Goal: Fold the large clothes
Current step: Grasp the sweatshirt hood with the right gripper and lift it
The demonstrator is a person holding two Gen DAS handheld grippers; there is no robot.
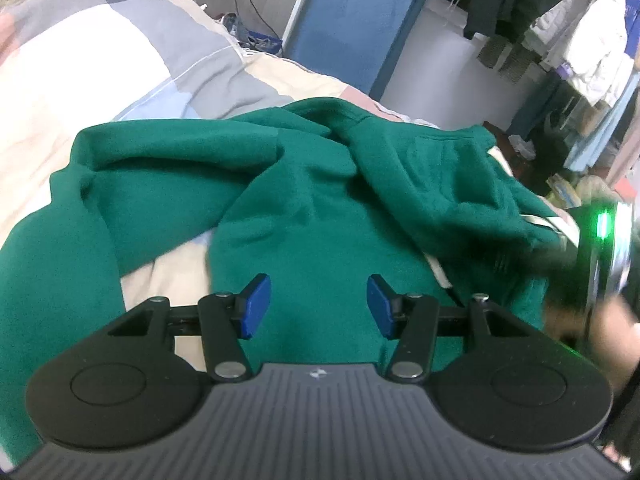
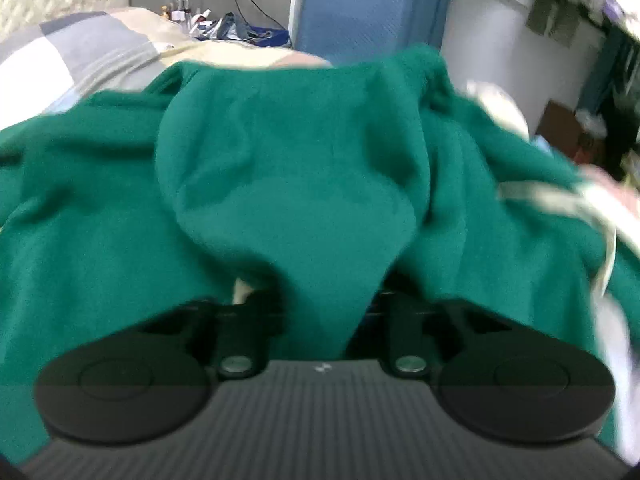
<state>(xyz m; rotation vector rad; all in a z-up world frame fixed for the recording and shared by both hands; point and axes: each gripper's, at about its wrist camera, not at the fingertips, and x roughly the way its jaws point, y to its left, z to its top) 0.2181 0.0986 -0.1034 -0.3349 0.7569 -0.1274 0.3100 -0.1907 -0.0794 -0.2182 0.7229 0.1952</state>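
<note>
A large green sweatshirt (image 1: 312,200) lies crumpled on the bed, its sleeves and hood thrown over the body. My left gripper (image 1: 319,304) hovers low over its near part, jaws open, blue pads apart with only cloth beneath them. In the right wrist view a fold of the same sweatshirt (image 2: 280,180) runs down between the jaws of my right gripper (image 2: 320,304) and hides its fingertips; it looks pinched there. The right gripper (image 1: 532,260) also shows blurred at the garment's right edge, green light lit.
The bed's patchwork quilt (image 1: 120,60) spreads left and behind the garment. Beyond the bed stand a blue padded board (image 1: 352,20) and a white cabinet (image 1: 432,52). Clothes hang on a rack (image 1: 580,40) at the right. A hand (image 1: 600,328) holds the right gripper.
</note>
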